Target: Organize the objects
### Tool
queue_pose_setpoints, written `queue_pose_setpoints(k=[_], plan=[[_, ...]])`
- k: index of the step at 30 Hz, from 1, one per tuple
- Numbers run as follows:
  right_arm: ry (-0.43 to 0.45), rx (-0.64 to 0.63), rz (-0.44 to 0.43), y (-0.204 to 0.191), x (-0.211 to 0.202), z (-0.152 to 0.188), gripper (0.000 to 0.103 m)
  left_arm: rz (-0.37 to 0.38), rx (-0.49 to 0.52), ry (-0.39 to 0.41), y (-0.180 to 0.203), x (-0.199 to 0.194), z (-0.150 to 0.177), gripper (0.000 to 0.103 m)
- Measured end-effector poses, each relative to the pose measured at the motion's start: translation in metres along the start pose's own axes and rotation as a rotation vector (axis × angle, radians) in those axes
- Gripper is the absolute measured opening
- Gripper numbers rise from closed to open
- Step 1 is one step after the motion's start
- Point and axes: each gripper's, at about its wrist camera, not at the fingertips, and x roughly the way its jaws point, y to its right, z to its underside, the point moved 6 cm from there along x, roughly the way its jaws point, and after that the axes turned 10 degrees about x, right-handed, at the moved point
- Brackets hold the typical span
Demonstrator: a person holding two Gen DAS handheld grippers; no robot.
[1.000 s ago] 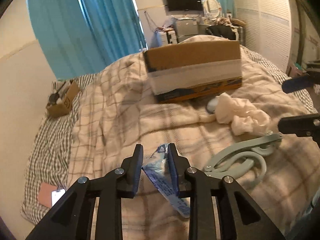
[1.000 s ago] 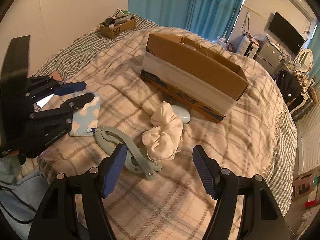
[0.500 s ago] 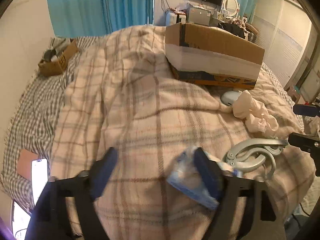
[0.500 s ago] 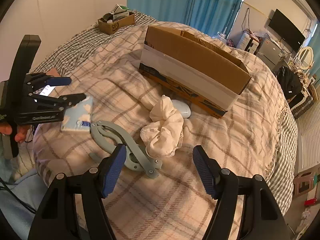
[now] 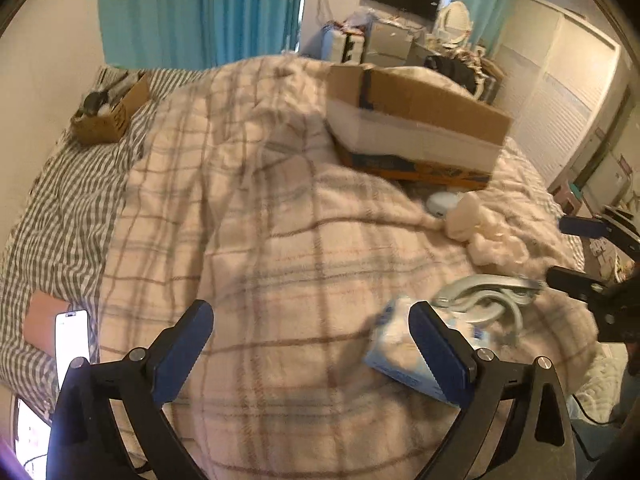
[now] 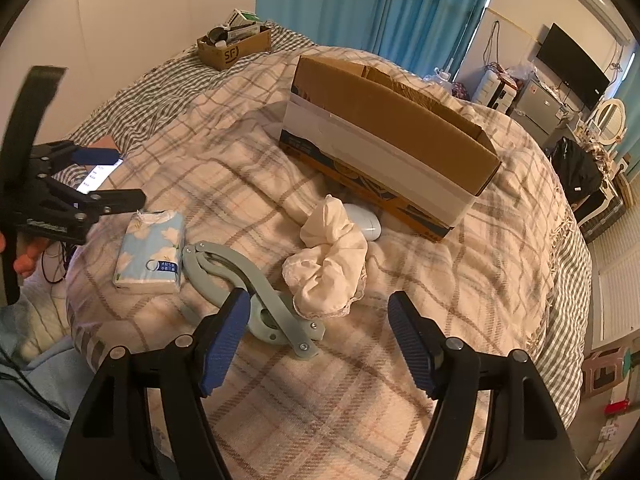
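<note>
Tissue pack (image 6: 150,252) lies flat on bed (image 6: 248,168), long axis running away from right gripper (image 6: 316,340), just beside left gripper (image 5: 310,344), off its right jaw. Both jaws spread, nothing pinched. Left is judged nearer.

Far ahead, teal curtains (image 6: 404,12) and wall-mounted TV (image 6: 573,67). Left of the gripper, phone (image 5: 72,338) lit on the striped sheet (image 5: 60,200). Beyond, small carton (image 6: 234,46) crammed with clutter. Round mirror (image 6: 610,116) far right.
</note>
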Motion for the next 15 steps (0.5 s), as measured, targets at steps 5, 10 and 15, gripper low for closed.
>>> queue_pose_setpoints(k=[5, 10, 15], plan=[[0.001, -0.004, -0.003, -0.001, 0.0, 0.0, 0.071, 0.083, 0.139, 0.008, 0.048, 0.0, 0.0, 0.101], [0.004, -0.012, -0.012, -0.004, 0.0, 0.0, 0.071, 0.067, 0.251, -0.075, 0.082, 0.041, 0.016, 0.102], [0.0, -0.033, -0.025, -0.016, 0.003, -0.002, 0.071, 0.09, 0.118, -0.031, 0.065, 0.037, 0.007, 0.085]])
